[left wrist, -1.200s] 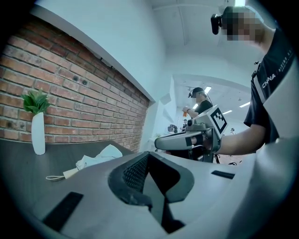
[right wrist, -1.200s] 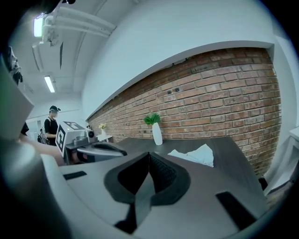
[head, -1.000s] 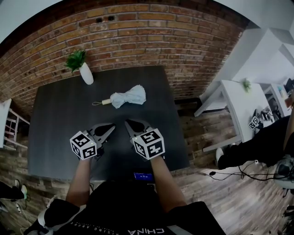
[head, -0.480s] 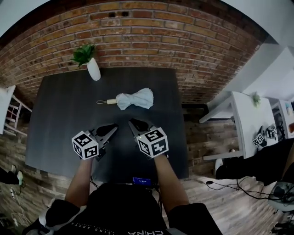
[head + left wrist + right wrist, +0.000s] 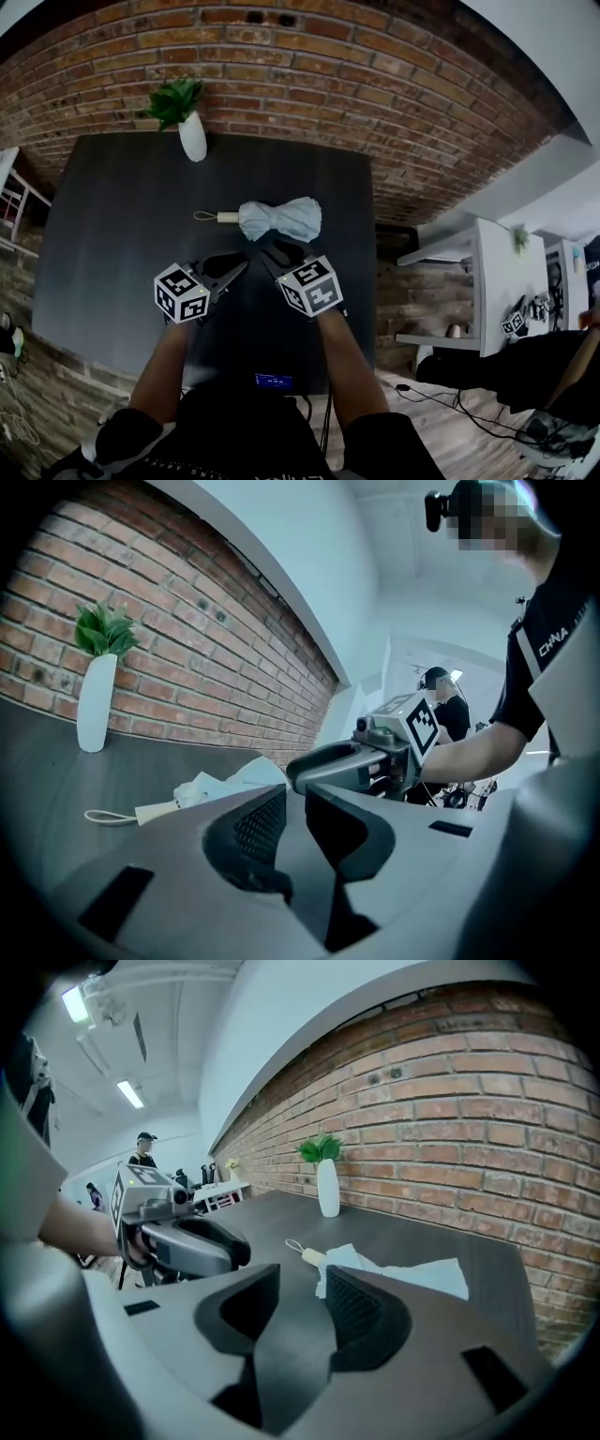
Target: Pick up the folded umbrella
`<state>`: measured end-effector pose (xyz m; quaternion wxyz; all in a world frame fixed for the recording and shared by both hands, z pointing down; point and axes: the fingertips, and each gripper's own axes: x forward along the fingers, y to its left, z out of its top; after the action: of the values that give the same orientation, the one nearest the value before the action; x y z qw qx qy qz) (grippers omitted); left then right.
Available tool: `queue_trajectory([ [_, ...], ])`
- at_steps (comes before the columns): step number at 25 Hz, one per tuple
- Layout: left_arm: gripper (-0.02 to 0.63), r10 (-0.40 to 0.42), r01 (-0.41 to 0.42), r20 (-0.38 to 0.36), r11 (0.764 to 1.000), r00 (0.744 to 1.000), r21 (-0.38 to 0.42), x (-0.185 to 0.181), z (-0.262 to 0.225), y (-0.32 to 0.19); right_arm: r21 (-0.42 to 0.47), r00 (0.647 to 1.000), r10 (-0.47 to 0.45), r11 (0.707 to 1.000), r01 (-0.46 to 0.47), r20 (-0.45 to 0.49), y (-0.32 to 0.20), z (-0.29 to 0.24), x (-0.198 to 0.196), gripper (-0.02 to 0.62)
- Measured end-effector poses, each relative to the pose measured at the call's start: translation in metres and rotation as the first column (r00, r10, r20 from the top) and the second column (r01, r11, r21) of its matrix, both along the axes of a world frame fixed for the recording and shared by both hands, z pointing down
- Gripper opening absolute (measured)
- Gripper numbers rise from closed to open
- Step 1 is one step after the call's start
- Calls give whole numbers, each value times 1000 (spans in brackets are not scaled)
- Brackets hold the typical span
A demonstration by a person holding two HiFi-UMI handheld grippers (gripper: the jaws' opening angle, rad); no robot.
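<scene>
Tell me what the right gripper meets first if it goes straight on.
Probably the folded umbrella, lying on the table just beyond the right gripper; its jaws have just been opening, nothing between them.

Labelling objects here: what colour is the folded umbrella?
The folded umbrella is pale blue, clearest in the head view.

Dark table by a brick wall, with two things on it.
The dark grey table (image 5: 112,244) stands with its far edge against the brick wall (image 5: 309,66). A pale blue folded umbrella (image 5: 278,218) lies on its side near the middle of the top, its handle (image 5: 226,217) and thin wrist loop (image 5: 203,216) pointing left. A white vase (image 5: 193,137) holding a green plant (image 5: 175,98) stands upright at the far edge, left of the umbrella and well apart from it.
</scene>
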<state>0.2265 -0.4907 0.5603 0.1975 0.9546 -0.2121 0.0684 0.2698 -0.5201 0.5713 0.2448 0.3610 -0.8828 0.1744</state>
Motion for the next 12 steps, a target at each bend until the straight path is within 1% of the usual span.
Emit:
queue_trajectory([
  [1,51,-3,3,6,1000,1000,-7,1,5,-6,-8,1000,-19,1000,19,-20,-6,5,-2,150],
  [4,55,-25,26,38,999,999,-24,2,20,-24,-17,993,-75,997,74,-88,-26,18,-5,156],
  [6,81,-54,56,58,998,997,-35,2,29,-36,-20,986,-105,994,103,-130,-39,25,-6,194],
  [8,102,-82,85,75,995,994,-49,2,39,-47,-20,977,-129,992,128,-171,-52,31,-5,196],
  [9,110,-93,98,85,993,992,-58,2,44,-51,-20,970,-145,989,144,-196,-58,35,-3,196],
  [11,110,-116,125,107,989,987,-75,2,55,-59,-27,949,-187,982,186,-255,-68,44,-2,238],
  [12,116,-128,138,121,987,984,-80,2,59,-63,-34,936,-208,978,207,-283,-72,49,-1,238],
])
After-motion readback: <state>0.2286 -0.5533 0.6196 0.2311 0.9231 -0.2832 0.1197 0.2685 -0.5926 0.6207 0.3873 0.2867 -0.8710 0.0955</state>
